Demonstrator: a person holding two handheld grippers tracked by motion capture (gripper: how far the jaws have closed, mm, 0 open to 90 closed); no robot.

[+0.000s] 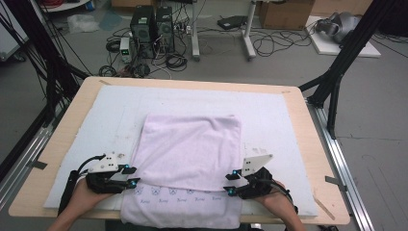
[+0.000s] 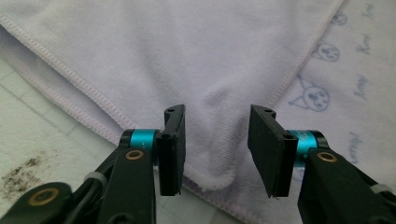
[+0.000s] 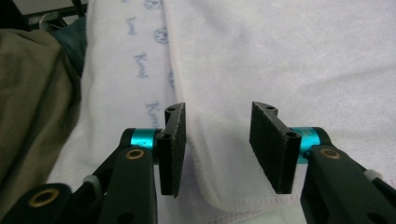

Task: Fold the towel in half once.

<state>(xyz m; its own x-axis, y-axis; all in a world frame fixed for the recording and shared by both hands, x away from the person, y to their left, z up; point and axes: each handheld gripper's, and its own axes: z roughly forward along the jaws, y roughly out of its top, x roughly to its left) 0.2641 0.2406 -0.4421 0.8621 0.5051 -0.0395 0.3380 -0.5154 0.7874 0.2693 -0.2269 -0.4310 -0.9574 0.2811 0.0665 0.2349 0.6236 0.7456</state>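
Where the pale lilac towel (image 1: 190, 154) lies folded on the white mat (image 1: 279, 120) covering the wooden surface (image 1: 312, 159), sits roughly centred, near edge hanging just over the surface's front. Folded so that an upper layer covers most of it, leaving a strip along the near edge printed with small blue cartoon faces and lettering (image 1: 173, 195).

At the towel's left side, by the near corner of the folded layer: left gripper (image 1: 129, 175), held in a hand (image 1: 79, 197). Fingers (image 2: 172, 149) parted, nothing between them but air, with the rounded corner of the folded layer (image 2: 215, 179) lying between and just beyond the tips in the left gripper view. Stitched hem of the towel running off to the upper left there, printed strip off to the right.

At the towel's right side, by the opposite near corner: right gripper (image 1: 230, 184), likewise held in a hand (image 1: 279, 202). Fingers (image 3: 273, 149) spread, gripping nothing, straddling the folded layer's edge (image 3: 205, 186) in the right gripper view. Printed strip to the left of that edge, olive-brown clothing (image 3: 32, 112) further left.

Dark speckled stain on the mat (image 2: 21, 175), left of the towel's hem in the left gripper view.
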